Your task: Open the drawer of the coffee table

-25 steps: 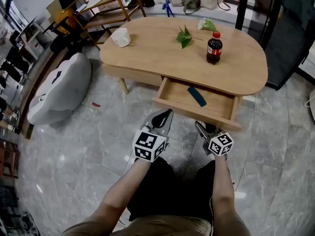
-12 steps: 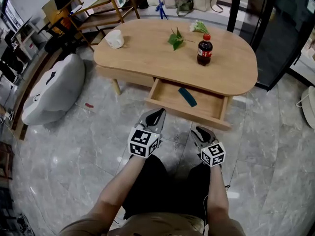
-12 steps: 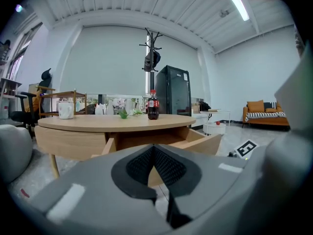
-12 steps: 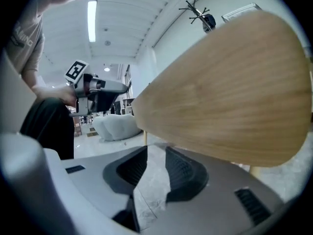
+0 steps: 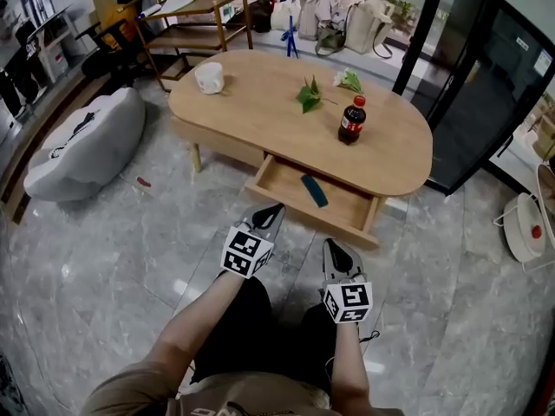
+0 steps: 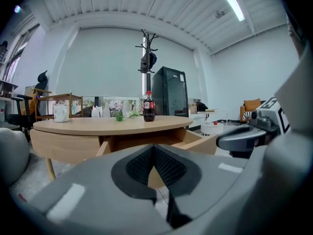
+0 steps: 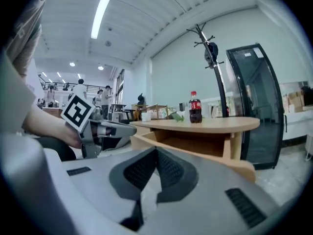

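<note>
Drawer (image 5: 303, 212) of the coffee table (image 5: 260, 102) stands open, sticking out from under the tabletop toward the person. Flat dark teal object (image 5: 314, 191) lies inside it, near the middle.

Left gripper (image 5: 273, 208): jaws pressed together, nothing between the pads. It points at the left part of the drawer front, tip close to it; I can't tell if it touches.

Right gripper (image 5: 329, 245): jaws pressed together too, empty. It sits nearer the person than the left one, clearly apart from the drawer front. In each gripper view the other gripper shows off to the side, with the open drawer and tabletop beyond the jaws.

On the tabletop:
- cola bottle (image 5: 350, 121), upright, above the drawer's right half
- green leaves (image 5: 308, 94) around the middle
- white flower (image 5: 349, 80) just behind the bottle
- white cup (image 5: 209, 78) near the far left edge

Grey cushion (image 5: 82, 146) lies on the marble floor (image 5: 130, 250) left of the table. Wooden shelf (image 5: 195, 20) stands behind the table, and a black glass-door cabinet (image 5: 494, 85) to its right.
</note>
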